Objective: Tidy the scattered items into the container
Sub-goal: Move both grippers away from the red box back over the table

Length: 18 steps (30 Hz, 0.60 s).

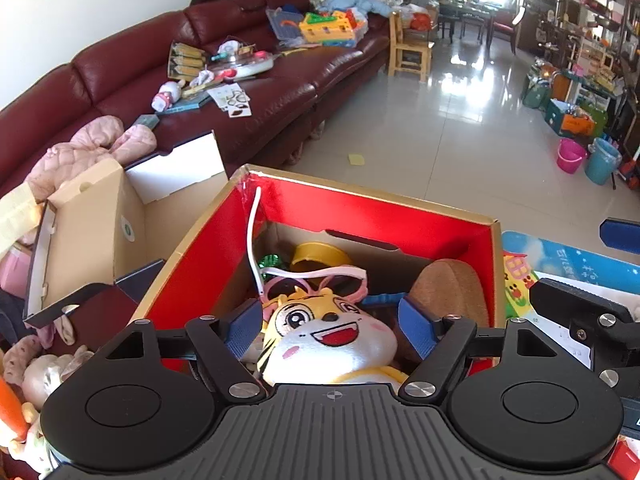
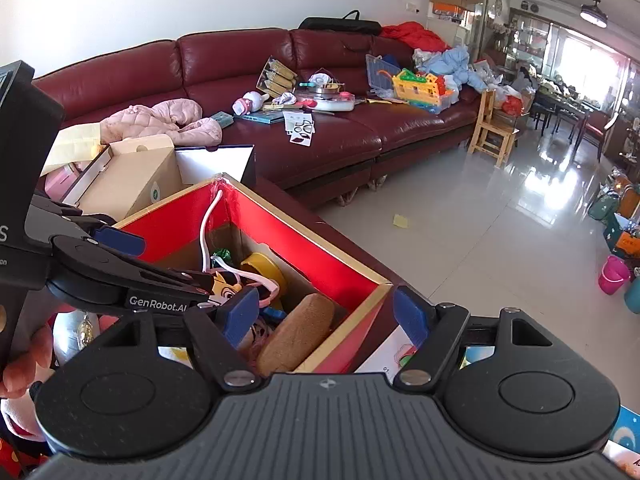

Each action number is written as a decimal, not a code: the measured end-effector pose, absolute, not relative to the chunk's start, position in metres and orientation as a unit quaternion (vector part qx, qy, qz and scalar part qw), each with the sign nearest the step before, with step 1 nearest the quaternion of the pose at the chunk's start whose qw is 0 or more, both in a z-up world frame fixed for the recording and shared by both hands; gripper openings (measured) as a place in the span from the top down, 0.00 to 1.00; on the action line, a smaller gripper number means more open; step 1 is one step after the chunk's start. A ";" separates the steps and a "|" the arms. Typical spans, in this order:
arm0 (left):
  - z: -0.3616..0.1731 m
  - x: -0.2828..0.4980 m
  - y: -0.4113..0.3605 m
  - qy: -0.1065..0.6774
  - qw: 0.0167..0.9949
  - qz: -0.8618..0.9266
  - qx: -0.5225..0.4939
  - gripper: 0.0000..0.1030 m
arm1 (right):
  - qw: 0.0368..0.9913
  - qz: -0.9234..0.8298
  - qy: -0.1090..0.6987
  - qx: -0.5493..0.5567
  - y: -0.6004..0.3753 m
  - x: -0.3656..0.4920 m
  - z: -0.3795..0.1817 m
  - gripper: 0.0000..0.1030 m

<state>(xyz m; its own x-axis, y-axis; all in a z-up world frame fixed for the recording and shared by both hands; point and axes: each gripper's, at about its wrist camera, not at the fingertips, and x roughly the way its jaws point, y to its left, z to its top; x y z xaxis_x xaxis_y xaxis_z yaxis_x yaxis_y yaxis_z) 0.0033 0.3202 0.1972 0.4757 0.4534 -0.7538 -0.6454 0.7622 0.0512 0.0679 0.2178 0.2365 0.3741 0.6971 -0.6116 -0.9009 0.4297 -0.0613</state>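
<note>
Sofa behind; both grippers, left gripper (image 1: 330, 326) and right gripper (image 2: 325, 316), gape empty.

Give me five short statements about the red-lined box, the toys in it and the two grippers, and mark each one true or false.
1. The tiger plush lies inside the red-lined cardboard box. True.
2. The left gripper is clamped on the plush. False: its jaws stand apart and the pads do not press on it.
3. A yellow bowl sits in the box behind the plush. True.
4. The right gripper holds the cork-coloured block. False: its jaws are open and hold nothing.
5. The sofa is blue. False: it is dark red leather.
</note>
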 end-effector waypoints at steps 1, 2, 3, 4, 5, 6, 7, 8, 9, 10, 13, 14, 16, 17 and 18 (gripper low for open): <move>0.198 0.005 0.317 0.397 0.852 0.319 -0.119 0.17 | 0.807 0.493 0.256 -0.199 0.214 0.069 0.237 0.24; 0.199 0.007 0.312 0.396 0.854 0.315 -0.118 0.16 | 0.809 0.490 0.255 -0.200 0.211 0.070 0.238 0.24; 0.201 0.009 0.308 0.396 0.856 0.311 -0.116 0.16 | 0.811 0.487 0.255 -0.201 0.207 0.072 0.238 0.24; 0.202 0.011 0.303 0.395 0.859 0.307 -0.112 0.15 | 0.813 0.484 0.255 -0.201 0.202 0.074 0.238 0.24; 0.203 0.012 0.299 0.395 0.860 0.304 -0.109 0.15 | 0.814 0.482 0.256 -0.201 0.199 0.075 0.238 0.24; 0.203 0.014 0.294 0.395 0.862 0.300 -0.105 0.15 | 0.815 0.479 0.257 -0.200 0.195 0.077 0.238 0.24; 0.204 0.017 0.289 0.395 0.864 0.295 -0.101 0.15 | 0.817 0.476 0.258 -0.198 0.191 0.079 0.238 0.24; 0.204 0.019 0.284 0.396 0.865 0.291 -0.098 0.15 | 0.819 0.474 0.259 -0.197 0.187 0.081 0.237 0.23; 0.204 0.022 0.279 0.397 0.867 0.288 -0.094 0.15 | 0.820 0.471 0.259 -0.196 0.183 0.082 0.237 0.23; 0.204 0.025 0.275 0.397 0.868 0.284 -0.091 0.15 | 0.821 0.469 0.260 -0.196 0.180 0.084 0.236 0.23; 0.203 0.033 0.261 0.400 0.871 0.272 -0.088 0.14 | 0.824 0.461 0.264 -0.194 0.166 0.088 0.233 0.23; 0.202 0.035 0.257 0.402 0.871 0.269 -0.086 0.14 | 0.825 0.460 0.266 -0.192 0.161 0.089 0.233 0.23; 0.201 0.041 0.246 0.404 0.873 0.261 -0.082 0.14 | 0.828 0.455 0.269 -0.188 0.149 0.092 0.231 0.23; 0.200 0.043 0.241 0.405 0.873 0.258 -0.080 0.14 | 0.829 0.452 0.271 -0.186 0.143 0.093 0.230 0.23; 0.199 0.045 0.235 0.407 0.874 0.253 -0.078 0.14 | 0.831 0.448 0.274 -0.182 0.134 0.096 0.227 0.23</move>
<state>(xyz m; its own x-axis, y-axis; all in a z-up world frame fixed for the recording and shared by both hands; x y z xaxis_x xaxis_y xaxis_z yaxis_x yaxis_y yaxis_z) 0.0449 0.2346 0.1990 0.5407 0.3790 -0.7510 -0.5060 0.8597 0.0695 0.0958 0.1342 0.2275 0.4473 0.6449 -0.6197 -0.8452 0.5315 -0.0570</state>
